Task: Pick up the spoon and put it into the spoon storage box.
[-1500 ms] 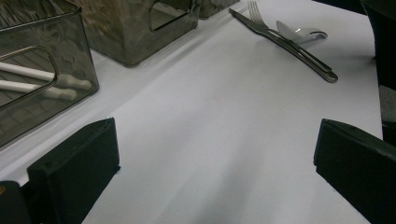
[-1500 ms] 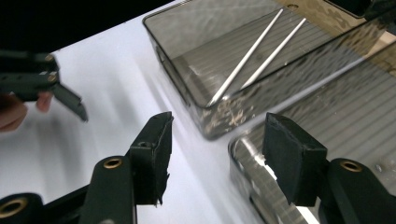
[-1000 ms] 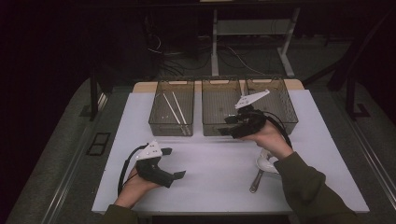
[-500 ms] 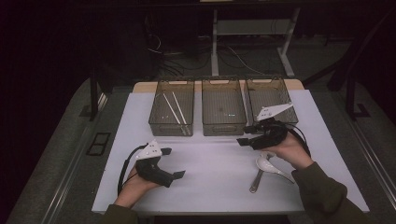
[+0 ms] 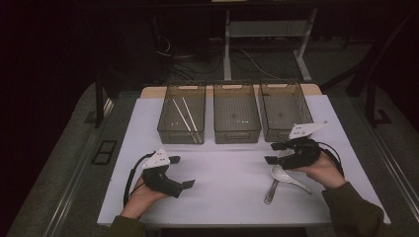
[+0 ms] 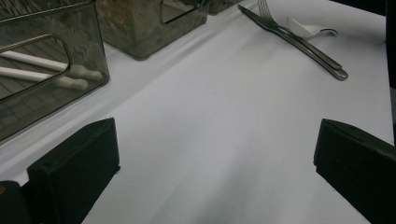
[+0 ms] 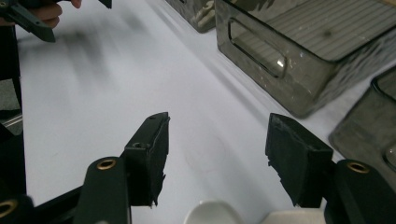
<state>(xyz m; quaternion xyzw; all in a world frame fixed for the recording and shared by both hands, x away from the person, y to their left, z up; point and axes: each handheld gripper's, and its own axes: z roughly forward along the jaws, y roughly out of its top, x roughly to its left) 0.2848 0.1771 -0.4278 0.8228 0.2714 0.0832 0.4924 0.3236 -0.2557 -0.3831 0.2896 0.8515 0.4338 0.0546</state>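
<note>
1. Three smoky clear plastic bins [image 5: 236,118] sit in a row on the white counter [image 5: 227,182].
2. Left gripper [image 5: 184,172], fingers spread, empty, near the left bin.
3. Right gripper [image 5: 273,152], fingers spread, empty, just above a white ceramic spoon [image 5: 289,176] and metal fork [image 5: 271,191] before the right bin.

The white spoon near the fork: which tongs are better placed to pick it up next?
The right tongs. They hang open just above the white spoon, whose bowl shows below their jaws in the right gripper view. The left tongs are open too, but far across the table.
</note>
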